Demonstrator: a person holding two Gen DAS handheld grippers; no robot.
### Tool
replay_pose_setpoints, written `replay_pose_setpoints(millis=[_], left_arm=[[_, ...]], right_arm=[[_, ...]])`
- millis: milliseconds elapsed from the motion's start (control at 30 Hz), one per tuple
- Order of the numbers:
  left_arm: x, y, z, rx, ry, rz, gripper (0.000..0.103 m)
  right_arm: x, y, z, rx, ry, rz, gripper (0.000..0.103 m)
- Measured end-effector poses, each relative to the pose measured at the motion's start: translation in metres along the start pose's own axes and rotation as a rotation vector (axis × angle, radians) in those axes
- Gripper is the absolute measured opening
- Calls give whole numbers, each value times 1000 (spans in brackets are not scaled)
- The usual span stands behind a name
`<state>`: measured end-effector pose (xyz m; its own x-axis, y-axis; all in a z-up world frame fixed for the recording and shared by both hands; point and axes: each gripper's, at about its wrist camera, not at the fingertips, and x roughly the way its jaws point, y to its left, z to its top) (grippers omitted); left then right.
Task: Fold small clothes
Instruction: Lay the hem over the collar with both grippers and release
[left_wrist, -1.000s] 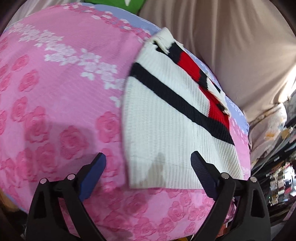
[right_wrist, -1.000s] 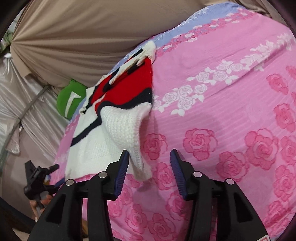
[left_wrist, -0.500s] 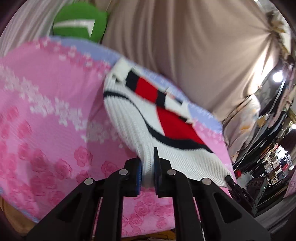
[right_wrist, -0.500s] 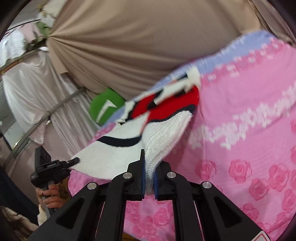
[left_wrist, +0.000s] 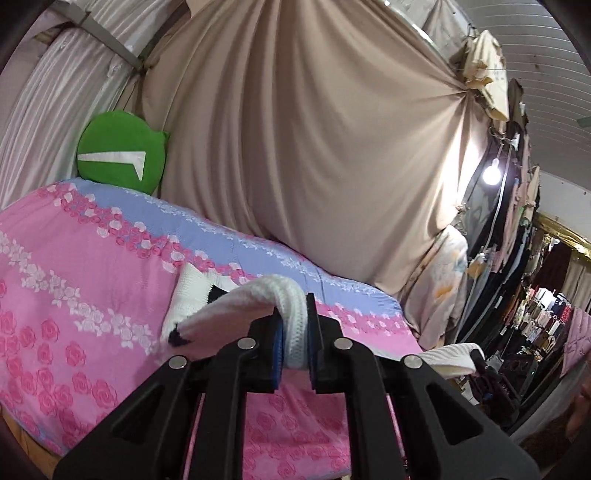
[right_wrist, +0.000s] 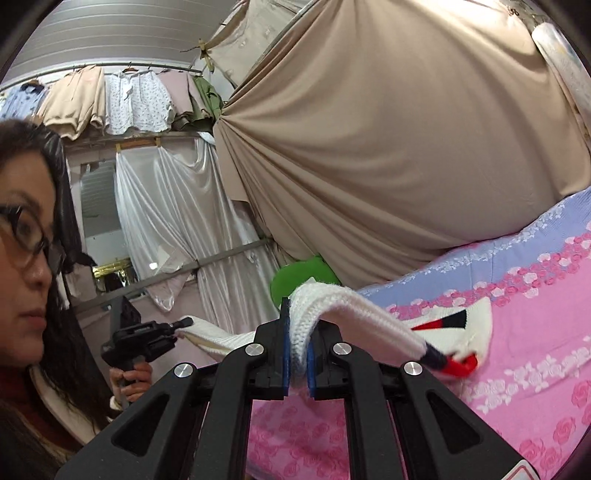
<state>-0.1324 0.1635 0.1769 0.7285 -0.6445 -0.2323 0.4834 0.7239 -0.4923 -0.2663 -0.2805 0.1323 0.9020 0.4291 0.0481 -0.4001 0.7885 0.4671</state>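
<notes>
Both claws have hold of the same little knitted sweater (left_wrist: 229, 306), a white one with red and dark stripes, and they have its near hem lifted clear of the bed (left_wrist: 74, 295) with the pink rose cover. The left claw (left_wrist: 293, 341) is clamped on a bunched roll of the white knit, and the right claw (right_wrist: 297, 350) is pinched shut on another thick fold of it. The far end of the sweater, the striped part, seems to rest on the bed, on the side toward the green cushion (left_wrist: 120, 158) that leans at the bed's far edge against the beige curtain (left_wrist: 314, 147). To my eye she is mid-fold, about to carry the lifted hem over toward that cushion end and lay it on the striped part. To do it well, I would keep the two claws level with each other and the knit between them gently taut, so the hem lands as one straight edge and not a sagging curve. Both grips look bunched rather than flat, so the fabric may come down wrinkled; lowering it slowly and letting the middle touch the bed first should help. The claws ought to part only once the hem lies on the layer beneath, or the knit may spring back.
</notes>
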Motion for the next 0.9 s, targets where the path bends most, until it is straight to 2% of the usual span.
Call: replay_pose_setpoints(millis=[167,367,467,600,667,733,767,800,833,867,900], left_arm=[[95,32,19,-41,128,75,10],[241,79,19,-32,259,314,10],[293,104,11,-67,318,388,10],[333,129,-2,-95,367,468,12],[340,135,-6,-93,370,461,15],[332,132,-5,-82,329,431,19],[323,130,-1,-84,303,402,23],[313,126,2,-92,284,382,33],[302,122,6,-98,263,366,44],[286,117,10,-95,227,362,66],[265,111,12,-80,179,371,75]], right_arm=[[80,-80,12,175,101,-98,7],[184,-182,6,345,236,-262,7],[222,-230,-8,419,285,-361,7],[251,-270,-26,490,340,-418,8],[252,-271,-27,472,343,-433,9],[241,-259,-19,432,282,-415,11],[231,-251,-13,408,233,-397,17],[216,-239,-7,374,155,-395,30],[197,-226,-1,334,78,-396,38],[183,-217,4,311,42,-395,48],[168,-206,5,284,24,-393,49]])
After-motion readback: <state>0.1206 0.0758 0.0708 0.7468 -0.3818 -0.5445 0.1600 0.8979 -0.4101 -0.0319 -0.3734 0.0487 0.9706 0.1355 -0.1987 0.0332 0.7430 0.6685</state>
